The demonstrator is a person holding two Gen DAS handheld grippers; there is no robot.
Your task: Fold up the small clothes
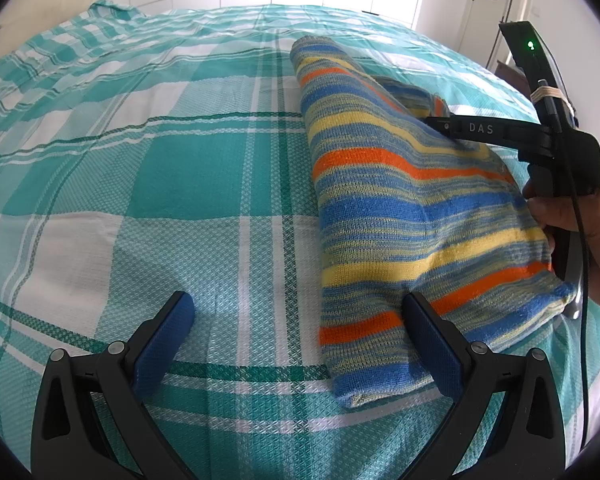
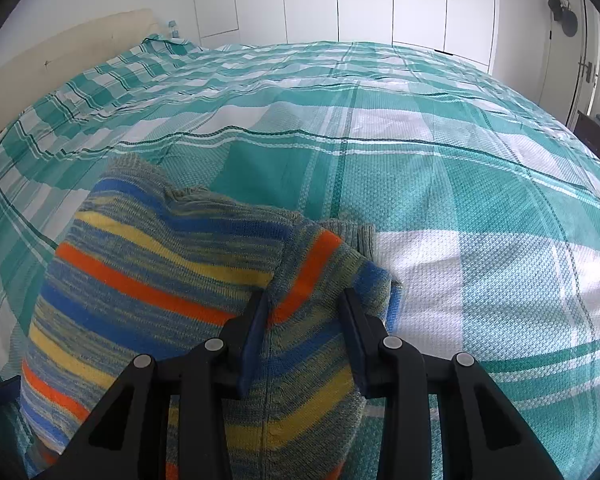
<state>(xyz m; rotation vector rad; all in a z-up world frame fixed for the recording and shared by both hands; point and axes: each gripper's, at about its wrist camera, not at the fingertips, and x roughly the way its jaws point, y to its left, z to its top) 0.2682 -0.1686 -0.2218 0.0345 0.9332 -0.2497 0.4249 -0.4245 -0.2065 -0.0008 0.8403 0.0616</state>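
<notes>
A striped knit sweater (image 1: 380, 184) in blue, yellow and orange lies folded into a long band on the bed. My left gripper (image 1: 298, 304) is open wide and low over the bedspread. Its right finger (image 1: 428, 332) rests on the sweater's near end, and nothing is gripped. A hand (image 1: 572, 220) holds the right gripper at the sweater's right edge, with one finger (image 1: 476, 128) lying across the fabric. In the right wrist view, the right gripper (image 2: 305, 300) is shut on a raised fold of the sweater (image 2: 148, 272), which fills the gap between the pads.
A teal-and-white checked bedspread (image 2: 460, 184) covers the whole bed, with bare cloth left of the sweater (image 1: 160, 184). A beige headboard (image 2: 60, 64) runs along the far left. White wardrobe doors (image 2: 360, 0) stand behind the bed, with a door (image 2: 580, 60) at the right.
</notes>
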